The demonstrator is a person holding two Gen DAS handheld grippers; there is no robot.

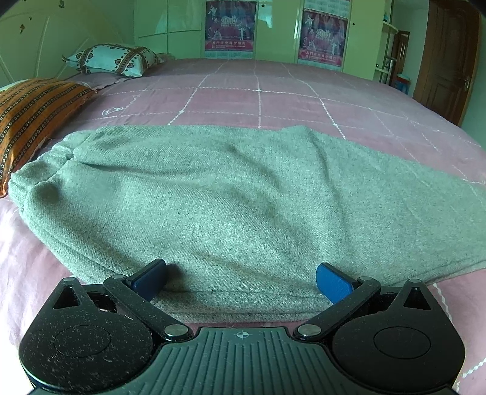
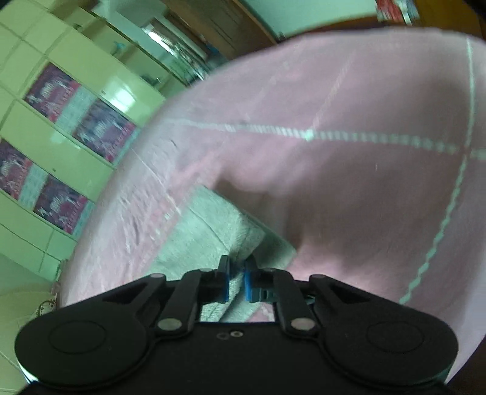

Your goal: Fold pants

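Grey knit pants point(image 1: 231, 200) lie flat across the pink bed, with the gathered waistband at the left. My left gripper point(image 1: 241, 281) is open, its blue pads wide apart, resting low over the near edge of the pants. In the blurred right wrist view, my right gripper point(image 2: 236, 281) is shut on an end of the grey pants point(image 2: 212, 231); the cloth passes between the blue pads and trails off toward the upper left over the bed.
The pink bedspread point(image 1: 273, 97) has white stitched grid lines. An orange striped pillow point(image 1: 33, 121) lies at the left and a white patterned pillow point(image 1: 115, 59) behind it. Green wardrobes with posters point(image 1: 229, 25) stand at the back, a brown door point(image 1: 446, 60) at the right.
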